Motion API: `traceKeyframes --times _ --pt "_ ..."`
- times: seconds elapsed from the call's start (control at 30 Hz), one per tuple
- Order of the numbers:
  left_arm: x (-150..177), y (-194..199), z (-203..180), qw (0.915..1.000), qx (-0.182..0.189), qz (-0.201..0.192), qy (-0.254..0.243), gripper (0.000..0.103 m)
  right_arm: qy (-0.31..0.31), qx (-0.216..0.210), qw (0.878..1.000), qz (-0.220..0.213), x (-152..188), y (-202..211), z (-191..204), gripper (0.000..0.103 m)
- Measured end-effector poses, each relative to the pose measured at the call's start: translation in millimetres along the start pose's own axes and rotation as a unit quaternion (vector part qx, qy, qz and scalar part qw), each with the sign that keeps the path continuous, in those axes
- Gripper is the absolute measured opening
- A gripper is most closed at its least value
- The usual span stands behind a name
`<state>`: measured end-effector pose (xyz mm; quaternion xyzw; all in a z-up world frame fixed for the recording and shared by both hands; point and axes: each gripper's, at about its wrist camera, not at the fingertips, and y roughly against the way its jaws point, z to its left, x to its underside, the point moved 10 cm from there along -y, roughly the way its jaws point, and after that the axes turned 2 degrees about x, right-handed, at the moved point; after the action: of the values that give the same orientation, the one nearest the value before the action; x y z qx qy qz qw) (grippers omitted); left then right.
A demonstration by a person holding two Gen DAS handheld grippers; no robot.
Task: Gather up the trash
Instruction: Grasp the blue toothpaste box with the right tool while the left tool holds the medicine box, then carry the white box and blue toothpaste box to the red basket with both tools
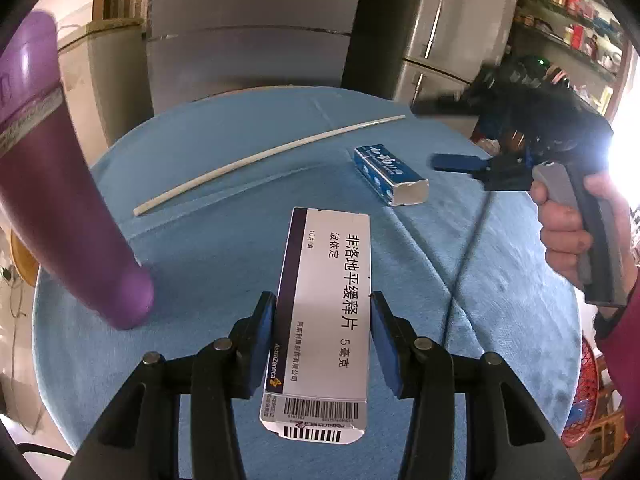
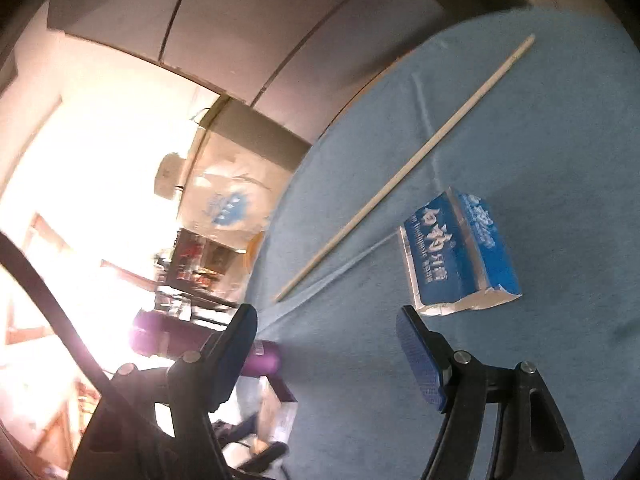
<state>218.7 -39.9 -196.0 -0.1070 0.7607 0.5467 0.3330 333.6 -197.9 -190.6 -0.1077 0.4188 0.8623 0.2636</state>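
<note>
My left gripper [image 1: 322, 299] is shut on a white medicine box with a purple stripe [image 1: 326, 296], held above the blue-clothed round table [image 1: 200, 264]. A blue and white carton with a torn end [image 1: 390, 174] [image 2: 460, 264] lies on the cloth further back. A long thin white stick [image 1: 260, 156] [image 2: 400, 176] lies beyond it. My right gripper [image 2: 326, 314] is open with nothing between its fingers, and the blue carton lies just ahead of its right finger. In the left wrist view the right gripper [image 1: 460, 162] hovers to the right of that carton, held by a hand [image 1: 568, 220].
A tall purple bottle [image 1: 68, 200] [image 2: 260, 360] stands on the table's left side. A black cable [image 1: 468, 248] runs across the cloth on the right. Grey cabinets [image 1: 248, 56] stand behind the table, cluttered shelves [image 1: 576, 28] at far right, a red basket [image 1: 584, 392] below the edge.
</note>
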Motion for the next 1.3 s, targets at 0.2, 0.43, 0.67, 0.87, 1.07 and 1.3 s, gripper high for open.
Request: traceKeyframes --times 0.2,0.43,0.67,0.87,1.07,1.3 --pt "-0.9 2.9 -0.4 1.0 0.0 -0.004 0.003 0.048 0.068 0.14 0.987 -0.032 -18.0 -3.8 -18.7 0.075" --pt "-1.4 12.7 -0.6 1.0 -0.003 -0.006 0.003 0.048 0.106 0.194 0.975 0.011 -12.1 -59.9 -18.0 0.075" --pt "2.5 16.5 3.1 0.9999 -0.01 -0.001 0.007 0.048 0.094 0.215 0.972 -0.009 -7.0 -63.9 -36.1 0.067" --pt "0.0 20.8 -3.6 0.9999 -0.009 -0.004 0.005 0.048 0.081 0.179 0.981 -0.005 12.8 -30.2 -35.7 0.062" --pt "-2.5 32.1 -19.1 0.9998 -0.011 -0.012 -0.009 0.048 0.077 0.146 0.986 -0.031 42.0 20.8 -29.0 0.062" --pt "-8.9 55.7 -51.2 0.9987 -0.009 -0.034 -0.038 0.048 0.075 0.117 0.987 -0.076 90.0 113.9 -20.8 0.062"
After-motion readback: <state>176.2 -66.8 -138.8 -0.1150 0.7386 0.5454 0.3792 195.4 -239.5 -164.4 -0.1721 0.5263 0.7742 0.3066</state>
